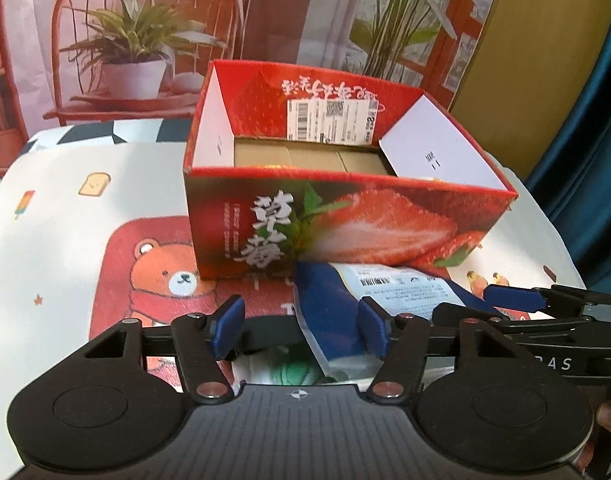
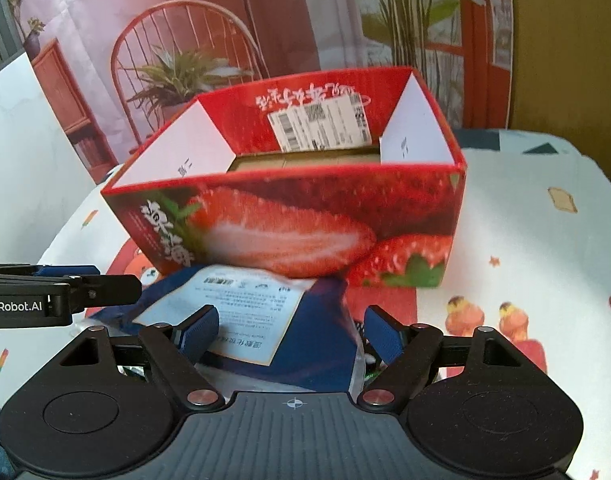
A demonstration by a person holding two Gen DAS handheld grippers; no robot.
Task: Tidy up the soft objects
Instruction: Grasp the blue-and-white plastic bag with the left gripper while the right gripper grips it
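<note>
Your left gripper [image 1: 299,314] spread, blue pouch [image 1: 329,304] edge between pads, unpinched; your right gripper [image 2: 291,332] spread over it; strawberry box [image 2: 289,220] just beyond.

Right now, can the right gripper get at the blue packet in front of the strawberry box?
Probably yes. The blue packet lies between the right gripper's open fingers, and nothing covers it; the strawberry box stands just behind.

Likely home — cartoon tablecloth [image 1: 57,208].
</note>
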